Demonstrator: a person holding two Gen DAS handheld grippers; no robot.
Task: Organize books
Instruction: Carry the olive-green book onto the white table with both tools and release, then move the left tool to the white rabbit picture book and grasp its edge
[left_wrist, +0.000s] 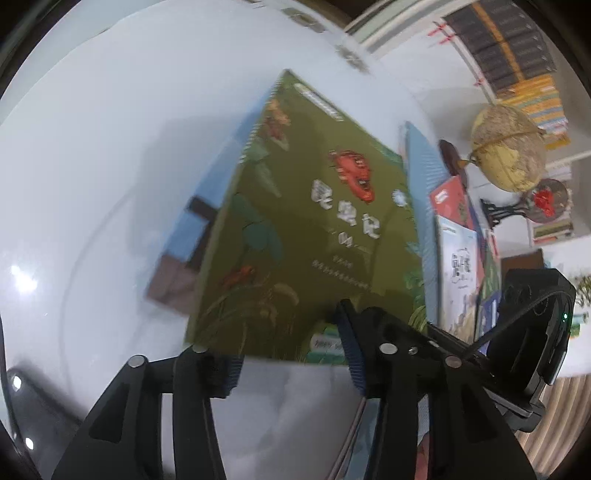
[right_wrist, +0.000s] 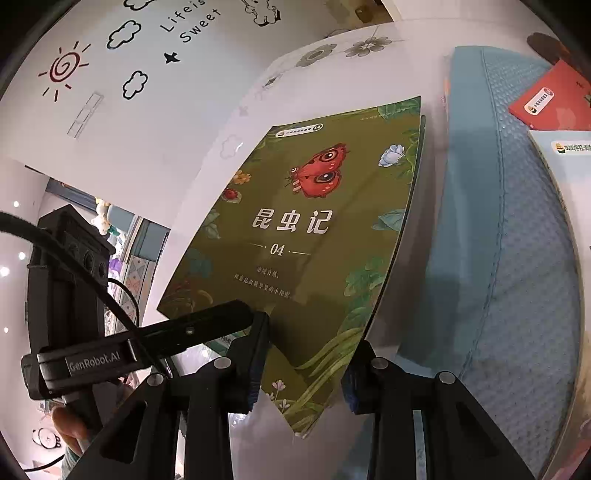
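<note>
The thin, floppy insect book (right_wrist: 310, 236) is straddled at its lower edge by both grippers' open jaws; nothing is clamped.

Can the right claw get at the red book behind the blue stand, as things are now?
Probably not directly: the right claw sits around the green book's corner, and the blue stand lies between it and the red book.
</note>
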